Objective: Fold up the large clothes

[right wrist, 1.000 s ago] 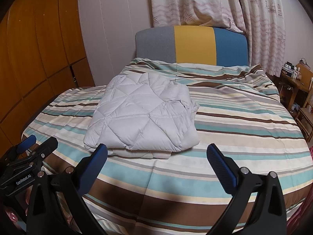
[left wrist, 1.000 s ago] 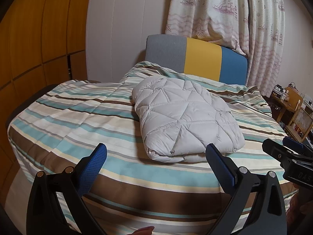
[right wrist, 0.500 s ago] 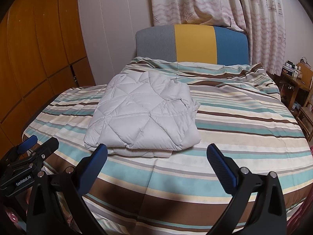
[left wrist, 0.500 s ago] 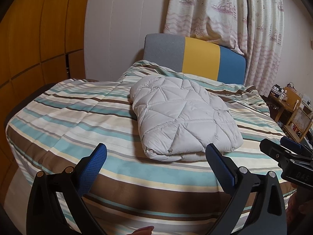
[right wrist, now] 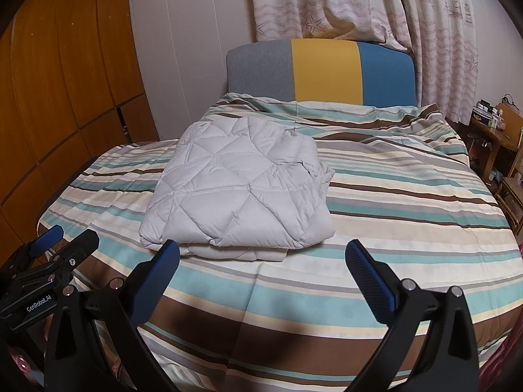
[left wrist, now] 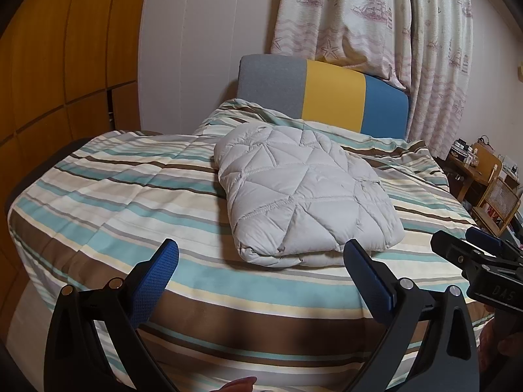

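Left wrist view first: I'm looking over the foot of the bed (left wrist: pixel 137 196) with its striped cover. The folded grey quilted jacket (left wrist: pixel 304 196) lies on the bed's middle, toward the headboard (left wrist: pixel 333 96) of grey, yellow and blue panels. Ship-print curtains (left wrist: pixel 376 23) hang behind, wooden wardrobe doors (left wrist: pixel 59 52) stand at the left, and a cluttered wooden side table (left wrist: pixel 477 170) sits at the far right. My left gripper (left wrist: pixel 261 258) has its fingers (left wrist: pixel 157 274) spread wide, holding nothing, and the jacket's near edge lies just beyond and between the tips, apart from them. The right gripper (left wrist: pixel 470 254) pokes in from the right edge, clear of the jacket; from here I cannot tell its spread. A fingertip (left wrist: pixel 240 384) shows at the bottom edge.

Right wrist view: here the jacket (right wrist: pixel 242 189) sits left of centre, showing its loose, rumpled right side. My right gripper (right wrist: pixel 263 258) is spread wide and empty; its left finger (right wrist: pixel 160 271) overlaps the jacket's near corner in the picture, not touching. The left gripper (right wrist: pixel 65 238) appears at the lower left, beside the bed's corner.
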`<action>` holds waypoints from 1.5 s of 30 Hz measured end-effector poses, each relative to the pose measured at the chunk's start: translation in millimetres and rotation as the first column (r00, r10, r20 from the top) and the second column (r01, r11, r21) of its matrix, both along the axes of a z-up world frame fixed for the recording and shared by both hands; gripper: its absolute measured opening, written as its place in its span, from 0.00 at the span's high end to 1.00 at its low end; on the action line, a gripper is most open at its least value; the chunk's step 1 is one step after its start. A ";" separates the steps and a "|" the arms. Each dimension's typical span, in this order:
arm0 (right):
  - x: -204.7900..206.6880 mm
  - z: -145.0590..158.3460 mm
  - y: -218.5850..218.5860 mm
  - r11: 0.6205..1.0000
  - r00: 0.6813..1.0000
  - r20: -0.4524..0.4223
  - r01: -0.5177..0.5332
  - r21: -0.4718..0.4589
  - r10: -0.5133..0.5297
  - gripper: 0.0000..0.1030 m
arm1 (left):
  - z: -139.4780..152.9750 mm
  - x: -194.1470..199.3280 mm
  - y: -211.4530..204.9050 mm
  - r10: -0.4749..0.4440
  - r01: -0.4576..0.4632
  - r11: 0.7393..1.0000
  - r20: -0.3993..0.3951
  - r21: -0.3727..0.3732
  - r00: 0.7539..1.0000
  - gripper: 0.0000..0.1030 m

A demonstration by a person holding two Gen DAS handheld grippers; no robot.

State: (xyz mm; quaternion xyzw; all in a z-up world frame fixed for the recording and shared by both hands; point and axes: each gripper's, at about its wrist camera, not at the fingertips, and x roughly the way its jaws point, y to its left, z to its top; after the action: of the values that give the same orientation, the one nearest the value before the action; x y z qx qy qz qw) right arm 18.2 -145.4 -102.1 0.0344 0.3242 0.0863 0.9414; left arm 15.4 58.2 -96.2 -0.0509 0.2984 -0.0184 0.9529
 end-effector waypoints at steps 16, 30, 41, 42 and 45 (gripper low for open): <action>1.0 -1.9 0.4 1.000 1.000 -0.006 -0.001 0.005 0.001 0.02 | -1.0 0.7 0.9 -0.007 0.007 1.000 -0.003 -0.003 1.000 0.03; 2.6 -1.0 1.3 1.000 1.000 -0.011 0.001 0.006 -0.001 0.02 | -3.4 0.5 0.0 -0.015 0.015 1.000 -0.006 -0.004 1.000 0.03; 2.9 -0.7 0.7 1.000 1.000 -0.014 0.002 0.010 -0.001 0.02 | -5.6 3.1 -1.4 -0.035 0.035 0.999 -0.020 -0.007 0.999 0.03; 2.6 -0.8 0.3 1.000 1.000 -0.015 0.002 0.009 -0.001 0.02 | -5.2 2.1 -3.1 -0.040 0.040 0.999 -0.018 -0.006 0.999 0.03; 4.3 -2.1 -0.1 1.000 1.000 -0.019 0.005 0.013 -0.004 0.02 | -4.6 3.1 -2.0 -0.046 0.046 0.999 -0.012 -0.013 0.999 0.03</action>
State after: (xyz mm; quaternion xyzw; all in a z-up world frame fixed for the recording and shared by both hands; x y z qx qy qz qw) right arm 22.5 -145.4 -104.2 0.0420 0.3326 0.0859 0.9382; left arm 18.5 56.1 -100.8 -0.0502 0.3051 -0.0419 0.9501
